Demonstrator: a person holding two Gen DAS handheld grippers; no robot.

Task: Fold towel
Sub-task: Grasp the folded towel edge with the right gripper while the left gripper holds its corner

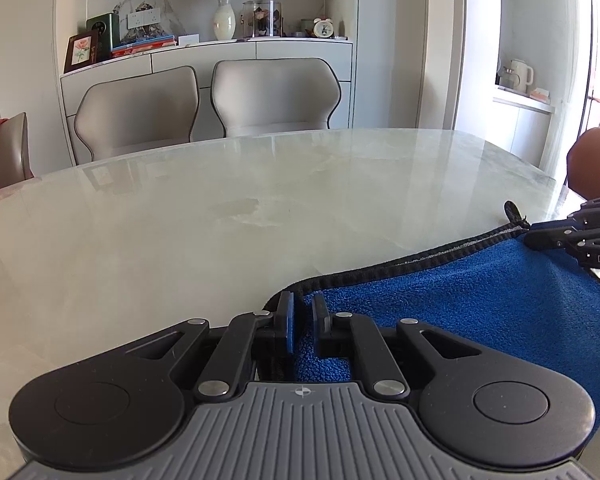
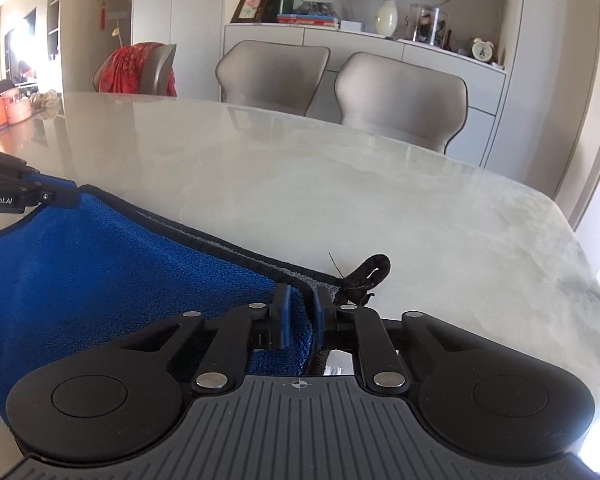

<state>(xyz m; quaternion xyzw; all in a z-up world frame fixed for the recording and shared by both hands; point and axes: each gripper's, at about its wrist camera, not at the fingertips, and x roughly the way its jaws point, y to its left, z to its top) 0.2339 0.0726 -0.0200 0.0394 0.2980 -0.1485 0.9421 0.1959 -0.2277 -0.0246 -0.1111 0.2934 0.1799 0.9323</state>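
Towel (image 1: 460,296) on marble table (image 1: 220,208).

Between my left jaws sits one corner of the towel (image 1: 460,300); it stretches rightward to my right jaws, which hold the other corner. Its loop (image 2: 366,276) lies just right of those jaws. Ahead of both spreads the table (image 1: 220,220), with two chairs (image 1: 204,108) behind it.

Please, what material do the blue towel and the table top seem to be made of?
The blue towel looks like microfibre terry: a fuzzy looped pile, matte, with a black stitched hem and a hanging loop. The table top seems polished marble or a sintered stone imitation: pale with cloudy veins and glossy, reflecting the chairs. Both tongs, left and right, pinch the towel's edge.
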